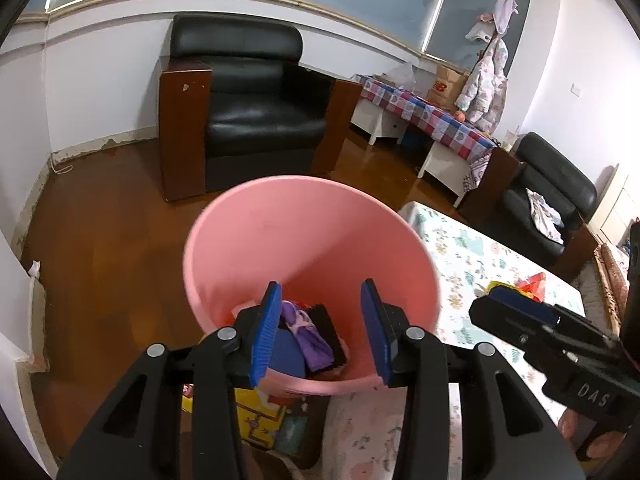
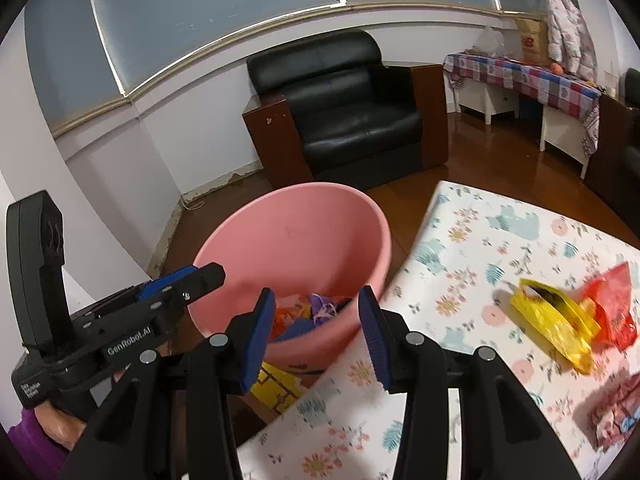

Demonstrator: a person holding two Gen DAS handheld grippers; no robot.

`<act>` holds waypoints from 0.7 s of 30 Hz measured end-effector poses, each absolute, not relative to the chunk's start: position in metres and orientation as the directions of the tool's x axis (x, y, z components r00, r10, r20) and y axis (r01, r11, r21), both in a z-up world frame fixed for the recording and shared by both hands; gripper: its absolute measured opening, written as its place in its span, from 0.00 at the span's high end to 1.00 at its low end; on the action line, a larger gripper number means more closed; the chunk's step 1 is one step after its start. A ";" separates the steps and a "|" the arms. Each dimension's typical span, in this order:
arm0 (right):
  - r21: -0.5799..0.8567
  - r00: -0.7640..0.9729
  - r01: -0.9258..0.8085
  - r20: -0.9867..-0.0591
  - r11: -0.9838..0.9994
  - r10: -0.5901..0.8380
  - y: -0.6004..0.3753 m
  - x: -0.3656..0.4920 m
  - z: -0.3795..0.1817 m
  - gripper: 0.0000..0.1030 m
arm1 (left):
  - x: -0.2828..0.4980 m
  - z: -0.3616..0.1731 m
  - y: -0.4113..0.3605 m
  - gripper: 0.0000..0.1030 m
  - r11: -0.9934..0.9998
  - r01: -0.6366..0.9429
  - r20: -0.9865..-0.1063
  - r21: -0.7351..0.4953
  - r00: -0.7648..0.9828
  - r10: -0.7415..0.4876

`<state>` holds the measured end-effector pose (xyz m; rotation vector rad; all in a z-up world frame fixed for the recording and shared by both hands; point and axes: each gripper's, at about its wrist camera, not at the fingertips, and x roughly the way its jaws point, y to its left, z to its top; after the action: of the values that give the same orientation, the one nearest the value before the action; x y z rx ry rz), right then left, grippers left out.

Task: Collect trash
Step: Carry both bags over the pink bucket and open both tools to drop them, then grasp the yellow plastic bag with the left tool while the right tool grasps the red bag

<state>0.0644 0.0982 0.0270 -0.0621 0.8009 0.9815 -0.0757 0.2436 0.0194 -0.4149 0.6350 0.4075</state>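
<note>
A pink bin (image 1: 312,240) stands just beyond the edge of a table covered with a floral cloth (image 2: 460,280). Inside lie a purple wrapper (image 1: 310,334) and other scraps in blue, black and orange. My left gripper (image 1: 320,292) hangs over the bin's near rim, jaws open, nothing between the pads. My right gripper (image 2: 316,296) is open too, empty, pointing at the same pink bin (image 2: 292,240) from the table side. On the cloth to the right lie a yellow bag (image 2: 556,320) and a red wrapper (image 2: 612,304).
A black leather armchair (image 1: 248,112) stands behind the bin on a brown wooden floor (image 1: 100,240). A long table with a checked cloth (image 1: 432,116) runs along the right wall, beside a second black armchair (image 1: 548,184). A yellow printed box (image 1: 256,412) lies under the bin's near side.
</note>
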 end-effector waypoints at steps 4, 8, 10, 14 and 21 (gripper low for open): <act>0.280 0.317 -0.751 -0.641 0.598 0.699 0.080 0.060 0.024 0.58 | -0.072 0.022 0.231 0.60 0.851 -0.463 -0.641 -0.247 0.737 0.214; 0.282 0.327 -0.733 -0.651 0.619 0.685 0.058 0.058 0.019 0.58 | -0.067 0.024 0.211 0.60 0.872 -0.435 -0.641 -0.224 0.740 0.204; 0.284 0.332 -0.723 -0.658 0.631 0.676 0.046 0.057 0.015 0.58 | -0.063 0.025 0.201 0.60 0.883 -0.415 -0.646 -0.218 0.740 0.189; 0.285 0.343 -0.702 -0.667 0.652 0.661 0.018 0.057 0.008 0.58 | -0.058 0.027 0.180 0.60 0.904 -0.381 -0.644 -0.193 0.745 0.177; 0.283 0.430 -0.623 -0.655 0.729 0.621 -0.049 0.063 0.005 0.58 | -0.045 0.028 0.152 0.60 0.923 -0.323 -0.651 -0.210 0.751 0.114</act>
<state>0.0630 -0.0494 0.0055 -0.0026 0.8165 0.7764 -0.0455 0.1522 0.0283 -0.3221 0.6830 0.2436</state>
